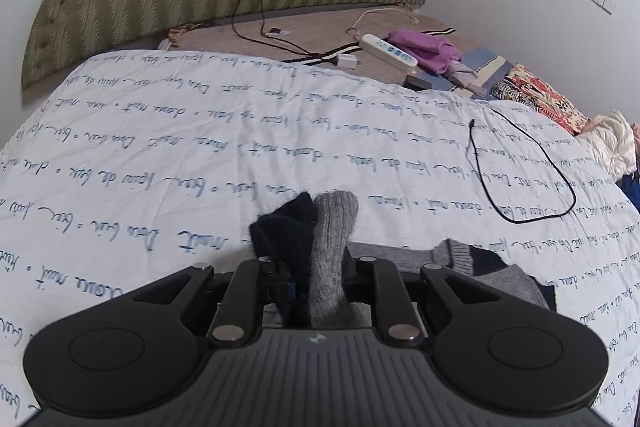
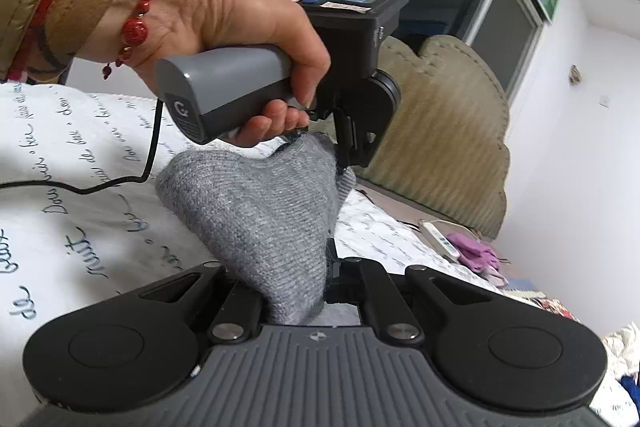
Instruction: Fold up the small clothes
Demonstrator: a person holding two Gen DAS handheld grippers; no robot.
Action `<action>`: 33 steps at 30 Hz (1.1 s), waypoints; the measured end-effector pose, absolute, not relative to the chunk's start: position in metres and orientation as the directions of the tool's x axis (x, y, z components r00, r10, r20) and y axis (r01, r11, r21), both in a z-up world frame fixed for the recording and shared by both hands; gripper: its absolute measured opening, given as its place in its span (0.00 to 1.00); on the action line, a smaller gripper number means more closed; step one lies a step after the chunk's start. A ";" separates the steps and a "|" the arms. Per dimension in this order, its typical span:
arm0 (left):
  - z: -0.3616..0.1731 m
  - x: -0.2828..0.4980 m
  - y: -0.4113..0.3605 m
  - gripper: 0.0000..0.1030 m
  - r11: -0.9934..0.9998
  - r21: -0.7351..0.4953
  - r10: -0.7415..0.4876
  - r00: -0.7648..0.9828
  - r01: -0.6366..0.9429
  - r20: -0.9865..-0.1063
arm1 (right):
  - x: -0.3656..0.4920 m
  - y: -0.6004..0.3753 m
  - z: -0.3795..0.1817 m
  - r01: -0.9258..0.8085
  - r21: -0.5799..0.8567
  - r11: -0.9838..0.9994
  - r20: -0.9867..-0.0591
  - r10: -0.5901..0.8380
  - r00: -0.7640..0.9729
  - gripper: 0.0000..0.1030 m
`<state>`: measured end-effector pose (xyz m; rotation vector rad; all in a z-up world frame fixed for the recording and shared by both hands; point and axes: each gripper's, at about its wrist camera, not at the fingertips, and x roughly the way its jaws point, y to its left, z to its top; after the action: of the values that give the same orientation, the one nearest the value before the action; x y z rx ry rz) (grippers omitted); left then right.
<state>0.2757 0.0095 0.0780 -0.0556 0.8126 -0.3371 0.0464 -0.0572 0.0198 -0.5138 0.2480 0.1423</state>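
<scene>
garment: grey-and-navy knit piece (image 1: pixel 320 259) bunched at lower centre, above the bed | left gripper (image 1: pixel 310 267) pinching it | right gripper (image 2: pixel 296 279) pinching grey knit too | left hand (image 2: pixel 224 27) upper left on grey handle | writing: blue cursive on white quilt (image 1: pixel 200 131), unreadable | around: black cable (image 1: pixel 520 171) right, power strip (image 1: pixel 388 49), purple cloth (image 1: pixel 428 47) upper right.

Soft even light, fisheye edges, sharp

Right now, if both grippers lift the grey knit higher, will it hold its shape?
Probably not: the grey knit already sags between the left gripper and right gripper, so it looks floppy. Its fuzzy weave should grip, not slip. Likely light.
</scene>
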 end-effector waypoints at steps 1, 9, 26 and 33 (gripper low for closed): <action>0.079 0.274 0.003 0.16 0.945 -0.175 -0.317 0.637 0.277 -0.703 | 0.045 -0.062 0.020 -0.191 -0.465 0.865 -0.269 0.067 0.961 0.07; 0.077 0.261 -0.054 0.16 0.935 -0.122 -0.318 0.634 0.333 -0.705 | 0.030 -0.102 0.018 -0.145 -0.413 0.899 -0.275 0.029 0.961 0.07; 0.037 0.249 -0.185 0.16 0.893 -0.078 -0.351 0.579 0.442 -0.736 | 0.029 -0.204 0.003 -0.031 -0.097 0.995 -0.401 -0.011 0.916 0.07; 0.014 0.252 -0.212 0.17 0.892 -0.103 -0.357 0.545 0.441 -0.759 | 0.036 -0.251 -0.013 0.007 0.178 0.984 -0.489 0.082 0.868 0.08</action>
<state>0.2517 -0.2116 0.0140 0.1041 0.8747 -0.4741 0.0356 -0.2510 -0.0131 0.1765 0.5179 0.0398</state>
